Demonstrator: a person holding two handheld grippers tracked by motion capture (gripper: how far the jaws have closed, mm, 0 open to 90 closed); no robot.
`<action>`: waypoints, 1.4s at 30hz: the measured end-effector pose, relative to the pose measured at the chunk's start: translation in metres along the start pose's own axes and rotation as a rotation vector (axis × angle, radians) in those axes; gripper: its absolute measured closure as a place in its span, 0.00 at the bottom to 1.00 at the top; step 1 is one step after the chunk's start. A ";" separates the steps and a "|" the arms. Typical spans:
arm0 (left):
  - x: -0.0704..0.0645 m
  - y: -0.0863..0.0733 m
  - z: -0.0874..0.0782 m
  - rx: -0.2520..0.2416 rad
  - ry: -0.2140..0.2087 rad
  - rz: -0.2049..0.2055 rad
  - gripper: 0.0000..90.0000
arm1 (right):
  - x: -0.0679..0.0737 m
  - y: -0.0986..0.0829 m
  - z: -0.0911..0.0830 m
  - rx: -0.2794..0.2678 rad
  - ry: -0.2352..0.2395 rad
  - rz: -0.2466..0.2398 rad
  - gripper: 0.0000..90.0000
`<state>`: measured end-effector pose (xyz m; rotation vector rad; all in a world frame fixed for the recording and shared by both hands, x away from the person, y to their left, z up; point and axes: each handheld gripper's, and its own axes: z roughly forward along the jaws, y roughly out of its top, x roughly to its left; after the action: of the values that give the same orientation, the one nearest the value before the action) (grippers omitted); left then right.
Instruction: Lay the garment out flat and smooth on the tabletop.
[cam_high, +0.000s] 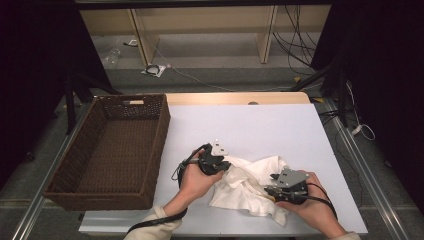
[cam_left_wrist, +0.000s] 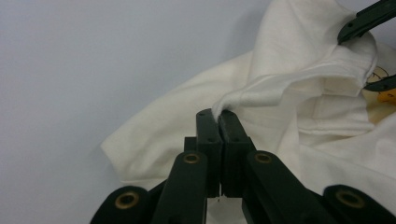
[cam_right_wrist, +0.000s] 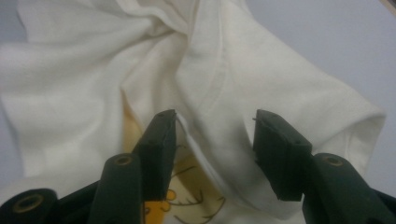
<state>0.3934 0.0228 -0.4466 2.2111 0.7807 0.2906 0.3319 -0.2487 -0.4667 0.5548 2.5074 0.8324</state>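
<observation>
The wicker basket (cam_high: 107, 150) is standing at the left of the table (cam_high: 240, 120). Beside it, the left gripper (cam_left_wrist: 219, 116) is pinching a fold of the white shirt (cam_high: 250, 185), which is probably light, soft and best gripped at hems. The right gripper (cam_right_wrist: 212, 126) is hovering with jaws spread over a seam.

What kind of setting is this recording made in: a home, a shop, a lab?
Most likely a lab recording station. A white table sits between dark curtains, loose cables lie on the floor behind, and hand-held grippers work a white garment beside a wicker basket.
</observation>
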 end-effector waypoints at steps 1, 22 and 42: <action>0.001 0.000 0.000 -0.002 0.002 -0.003 0.98 | 0.000 0.000 0.002 0.006 0.000 0.001 0.58; 0.005 0.002 -0.008 -0.042 0.013 -0.001 0.98 | -0.034 0.010 -0.018 -0.254 -0.074 0.265 0.92; -0.041 -0.017 -0.057 -0.117 -0.063 0.129 0.98 | 0.019 -0.010 -0.070 -0.399 -0.052 0.333 0.92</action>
<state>0.3289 0.0403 -0.4187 2.1523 0.5735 0.3199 0.2782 -0.2788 -0.4280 0.8475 2.1453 1.3797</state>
